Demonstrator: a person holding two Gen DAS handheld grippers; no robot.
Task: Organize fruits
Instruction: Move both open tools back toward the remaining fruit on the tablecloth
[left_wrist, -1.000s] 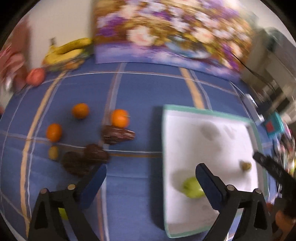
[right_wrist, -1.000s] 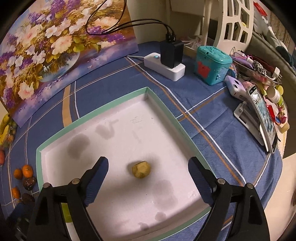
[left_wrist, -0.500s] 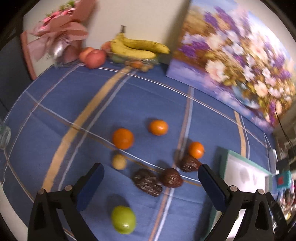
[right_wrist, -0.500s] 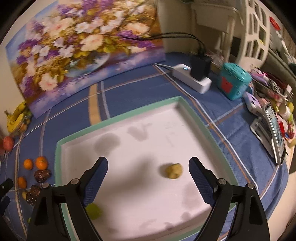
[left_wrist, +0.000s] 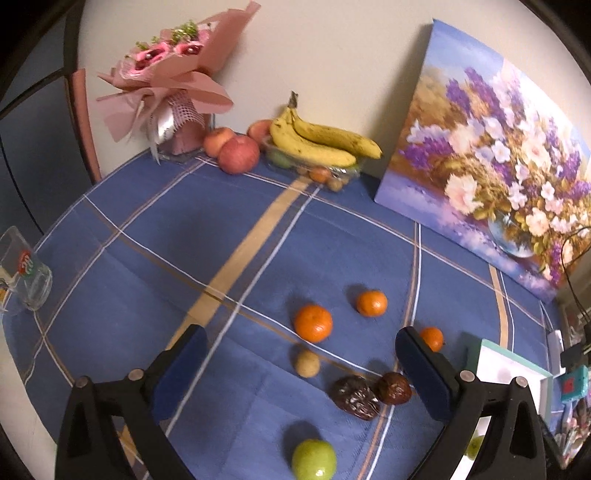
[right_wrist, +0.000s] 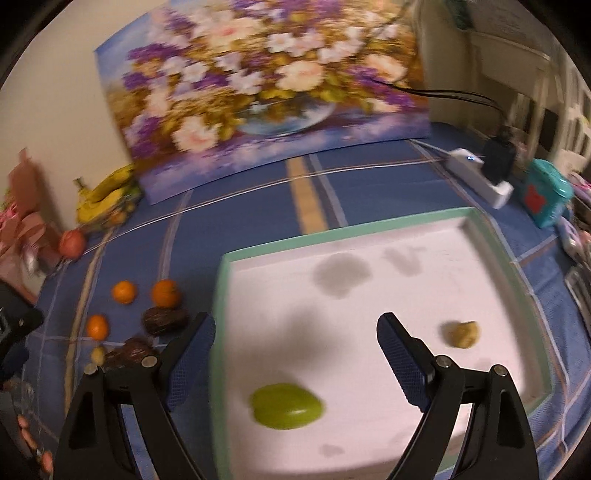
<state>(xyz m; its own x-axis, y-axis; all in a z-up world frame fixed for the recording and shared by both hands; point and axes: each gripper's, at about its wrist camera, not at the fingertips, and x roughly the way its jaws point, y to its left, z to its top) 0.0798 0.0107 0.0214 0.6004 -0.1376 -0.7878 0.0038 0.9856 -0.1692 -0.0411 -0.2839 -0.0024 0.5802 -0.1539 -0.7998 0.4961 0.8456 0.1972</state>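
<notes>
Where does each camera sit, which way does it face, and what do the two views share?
Left wrist: behind the open left gripper, facing loose oranges on the blue cloth, bananas beyond.
Right wrist: behind the open right gripper, over the white tray holding a green fruit.
Shared: flower painting, oranges, bananas, tray.

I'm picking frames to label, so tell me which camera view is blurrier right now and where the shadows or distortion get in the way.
Right wrist view: motion-smeared; the floral painting and green fruit in the white teal-rimmed tray are soft, with a dark shadow across the tray. Left wrist view: sharper; the three small oranges are crisp; fisheye bends the blue plaid tablecloth lines.
</notes>
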